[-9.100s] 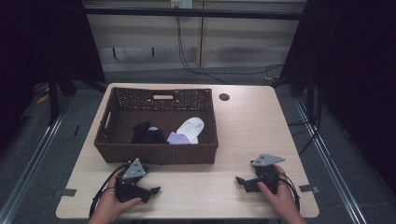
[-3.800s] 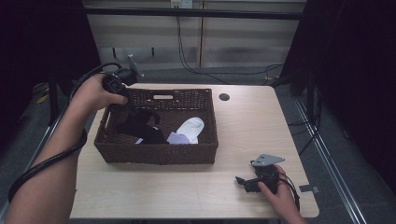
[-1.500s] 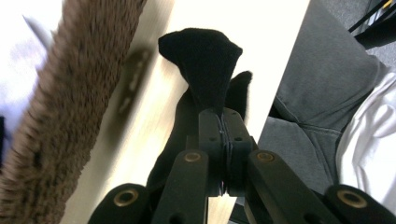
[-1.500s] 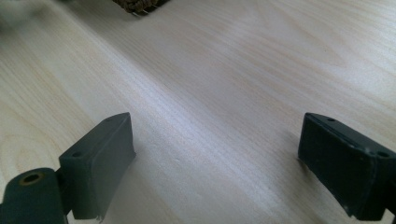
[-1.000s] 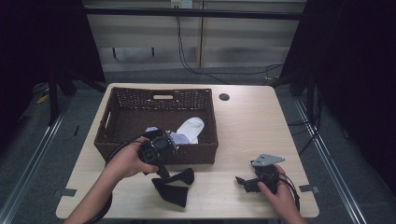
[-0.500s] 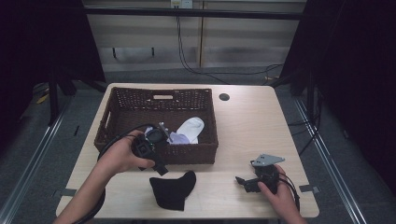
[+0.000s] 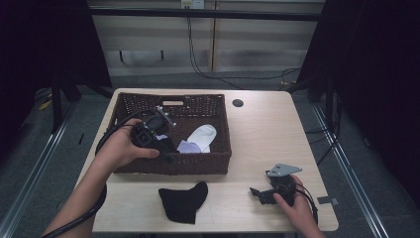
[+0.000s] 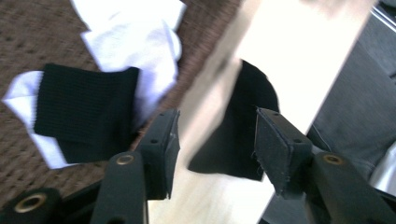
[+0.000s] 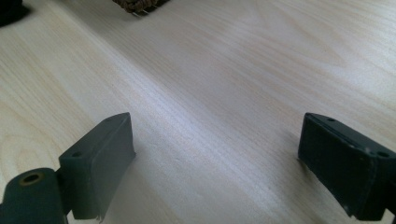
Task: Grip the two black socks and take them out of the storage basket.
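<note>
Hovering my left gripper [image 7: 166, 148] over the front-left part of the wicker basket [image 7: 223, 148], jaws spread with nothing between them. Through the left gripper view I see a black sock [image 8: 84, 109] lying inside on white socks [image 8: 135, 42], just beyond the left jaw. Another black sock [image 7: 184, 202] lies flat on the table [image 7: 262, 129], just in front of the basket's front wall, between my two hands. White socks [image 7: 202, 136] and a pale lilac piece [image 7: 187, 147] sit mid-basket. My right gripper [image 7: 257, 192] rests on the table near the front-right edge, jaws wide apart over bare wood, holding nothing, well apart from the table sock.
</note>
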Demonstrator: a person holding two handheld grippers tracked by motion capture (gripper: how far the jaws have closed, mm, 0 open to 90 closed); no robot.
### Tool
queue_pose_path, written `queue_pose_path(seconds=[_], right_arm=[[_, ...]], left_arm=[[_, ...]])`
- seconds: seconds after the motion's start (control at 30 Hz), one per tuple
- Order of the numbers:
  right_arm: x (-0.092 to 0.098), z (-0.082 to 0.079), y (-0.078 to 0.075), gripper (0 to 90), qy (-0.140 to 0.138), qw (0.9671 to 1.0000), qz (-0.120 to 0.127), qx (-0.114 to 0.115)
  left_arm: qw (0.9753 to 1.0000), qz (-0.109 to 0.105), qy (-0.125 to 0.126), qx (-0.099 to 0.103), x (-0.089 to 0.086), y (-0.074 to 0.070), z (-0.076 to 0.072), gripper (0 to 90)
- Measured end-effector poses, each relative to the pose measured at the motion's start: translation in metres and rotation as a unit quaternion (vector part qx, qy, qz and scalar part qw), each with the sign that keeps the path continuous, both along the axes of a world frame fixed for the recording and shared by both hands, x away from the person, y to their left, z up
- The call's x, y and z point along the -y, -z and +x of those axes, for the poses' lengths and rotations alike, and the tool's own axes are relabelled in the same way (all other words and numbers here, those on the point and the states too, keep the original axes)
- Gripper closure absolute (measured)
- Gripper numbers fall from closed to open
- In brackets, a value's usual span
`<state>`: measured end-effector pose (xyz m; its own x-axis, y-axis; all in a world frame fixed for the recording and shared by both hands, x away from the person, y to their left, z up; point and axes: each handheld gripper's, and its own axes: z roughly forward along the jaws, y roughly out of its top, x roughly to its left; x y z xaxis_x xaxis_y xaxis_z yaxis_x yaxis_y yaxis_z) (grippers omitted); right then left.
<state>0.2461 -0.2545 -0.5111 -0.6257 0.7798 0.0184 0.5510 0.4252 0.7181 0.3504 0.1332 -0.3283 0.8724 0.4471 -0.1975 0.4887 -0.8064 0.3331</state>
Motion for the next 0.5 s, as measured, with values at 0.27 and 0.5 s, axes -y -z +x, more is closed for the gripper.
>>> queue_pose_path(seconds=[0.27, 0.5], right_arm=[[0.000, 0.000, 0.000, 9.9, 0.000, 1.0000, 0.000, 0.000], [0.000, 0.000, 0.000, 9.9, 0.000, 1.0000, 0.000, 0.000]], left_arm=[[0.9983, 0.007, -0.056, 0.016, -0.012, 0.011, 0.028, 43.8], [0.9939, 0.007, -0.108, 0.021, -0.021, 0.034, 0.049, 43.1]])
